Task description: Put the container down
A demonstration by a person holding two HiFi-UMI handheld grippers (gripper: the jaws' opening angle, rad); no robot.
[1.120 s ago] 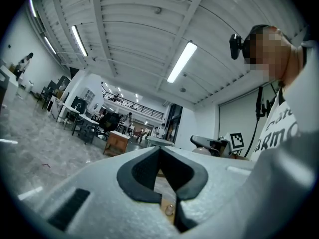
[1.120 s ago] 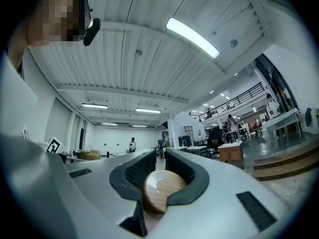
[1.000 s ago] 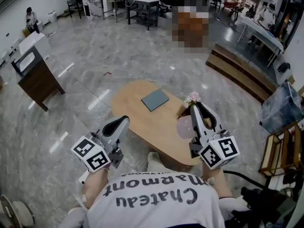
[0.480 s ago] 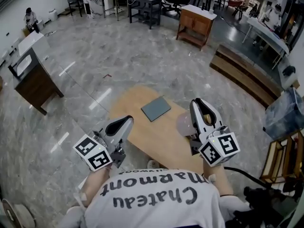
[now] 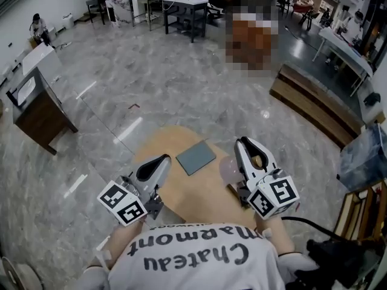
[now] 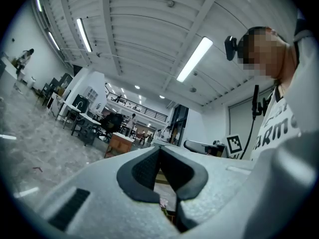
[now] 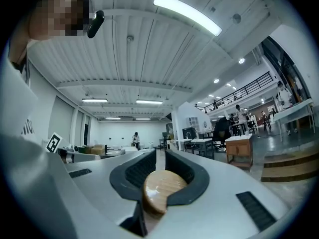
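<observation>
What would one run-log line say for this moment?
right tool: gripping container by wooden lid, over table | left tool: shut, empty

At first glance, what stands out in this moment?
The right gripper is clamped on a translucent pinkish container with a round light-wood lid, over the oval pale wooden table's near right side. A flat grey-green rectangular pad lies mid-table. The left gripper, jaws together and empty, hangs by the table's left edge.
</observation>
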